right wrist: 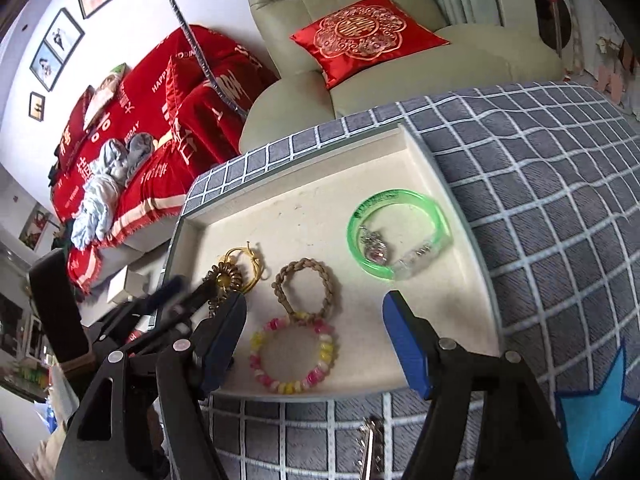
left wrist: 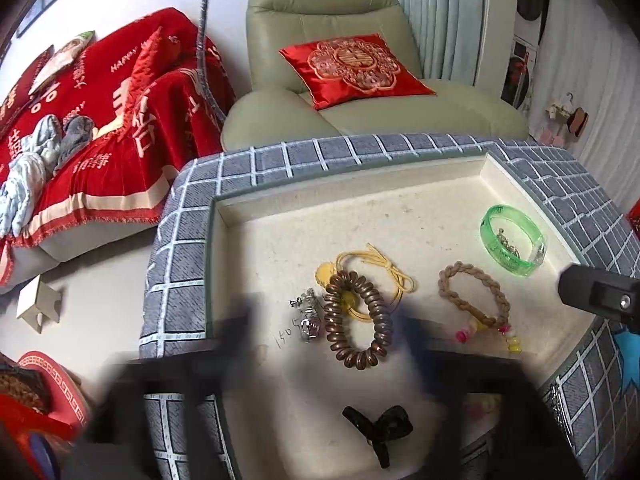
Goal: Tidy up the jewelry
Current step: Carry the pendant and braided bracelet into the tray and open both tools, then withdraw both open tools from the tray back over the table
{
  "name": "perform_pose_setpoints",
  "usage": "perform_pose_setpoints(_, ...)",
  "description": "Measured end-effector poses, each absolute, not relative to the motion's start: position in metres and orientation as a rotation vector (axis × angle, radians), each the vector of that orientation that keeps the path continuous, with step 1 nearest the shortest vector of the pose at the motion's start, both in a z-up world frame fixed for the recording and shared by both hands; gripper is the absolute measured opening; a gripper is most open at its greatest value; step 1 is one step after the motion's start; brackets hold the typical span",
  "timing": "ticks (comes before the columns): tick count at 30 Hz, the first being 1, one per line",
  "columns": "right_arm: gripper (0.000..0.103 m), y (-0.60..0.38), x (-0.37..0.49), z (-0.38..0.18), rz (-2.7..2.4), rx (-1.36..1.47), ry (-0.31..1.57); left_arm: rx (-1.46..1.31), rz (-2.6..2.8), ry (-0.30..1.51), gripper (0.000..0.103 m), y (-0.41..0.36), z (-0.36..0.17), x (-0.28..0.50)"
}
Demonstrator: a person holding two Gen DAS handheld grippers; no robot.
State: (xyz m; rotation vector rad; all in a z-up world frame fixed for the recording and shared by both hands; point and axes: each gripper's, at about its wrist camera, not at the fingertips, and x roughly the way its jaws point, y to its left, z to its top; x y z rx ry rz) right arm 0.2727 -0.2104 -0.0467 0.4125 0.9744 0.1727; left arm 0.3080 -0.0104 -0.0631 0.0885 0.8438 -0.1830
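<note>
A cream tray (left wrist: pixel 360 208) (right wrist: pixel 304 208) lies on a grey checked cloth. In it are a green bangle (left wrist: pixel 513 240) (right wrist: pixel 399 240) with silver earrings inside, a braided tan bracelet (left wrist: pixel 472 294) (right wrist: pixel 306 288), a pink-and-yellow bead bracelet (right wrist: pixel 294 356), a brown spiral bracelet (left wrist: pixel 358 320) (right wrist: pixel 224 276) over a yellow cord (left wrist: pixel 376 272), a silver earring (left wrist: pixel 308 316) and a black hair claw (left wrist: pixel 380 430). My left gripper (left wrist: pixel 320 340) is blurred, with fingers apart over the spiral bracelet. My right gripper (right wrist: pixel 314 344) is open over the bead bracelet, holding nothing.
A green armchair (left wrist: pixel 360 80) with a red cushion (left wrist: pixel 356 68) stands behind the table. A sofa under a red blanket (left wrist: pixel 100 140) is at the left. A blue star patch (right wrist: pixel 596 412) marks the cloth at the right. My right gripper's black body (left wrist: pixel 600 294) shows at the tray's right edge.
</note>
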Motion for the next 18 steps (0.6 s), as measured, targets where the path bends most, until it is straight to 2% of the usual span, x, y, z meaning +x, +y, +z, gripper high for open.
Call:
perform_pose_setpoints(8,0.075,-0.230,0.253,-0.042,0.134,0.432,0.973,0.082,-0.182,0.787,0.103,-0.010,-0.041,0.295)
perform_pose_setpoints(13,0.088,-0.235,0.240,-0.037,0.130,0.427,0.965,0.094,-0.184,0.739,0.103,-0.008,-0.025,0.274)
perform_pose_setpoints(15,0.103,-0.237,0.231,-0.035,0.126,0.428,0.953,0.090,-0.196,0.735,0.103,-0.006,-0.020,0.263)
perform_pose_setpoints(18,0.103,-0.241,0.217,-0.032,0.126,0.432,0.943,0.090,-0.205,0.746,0.103,-0.003,-0.015,0.247)
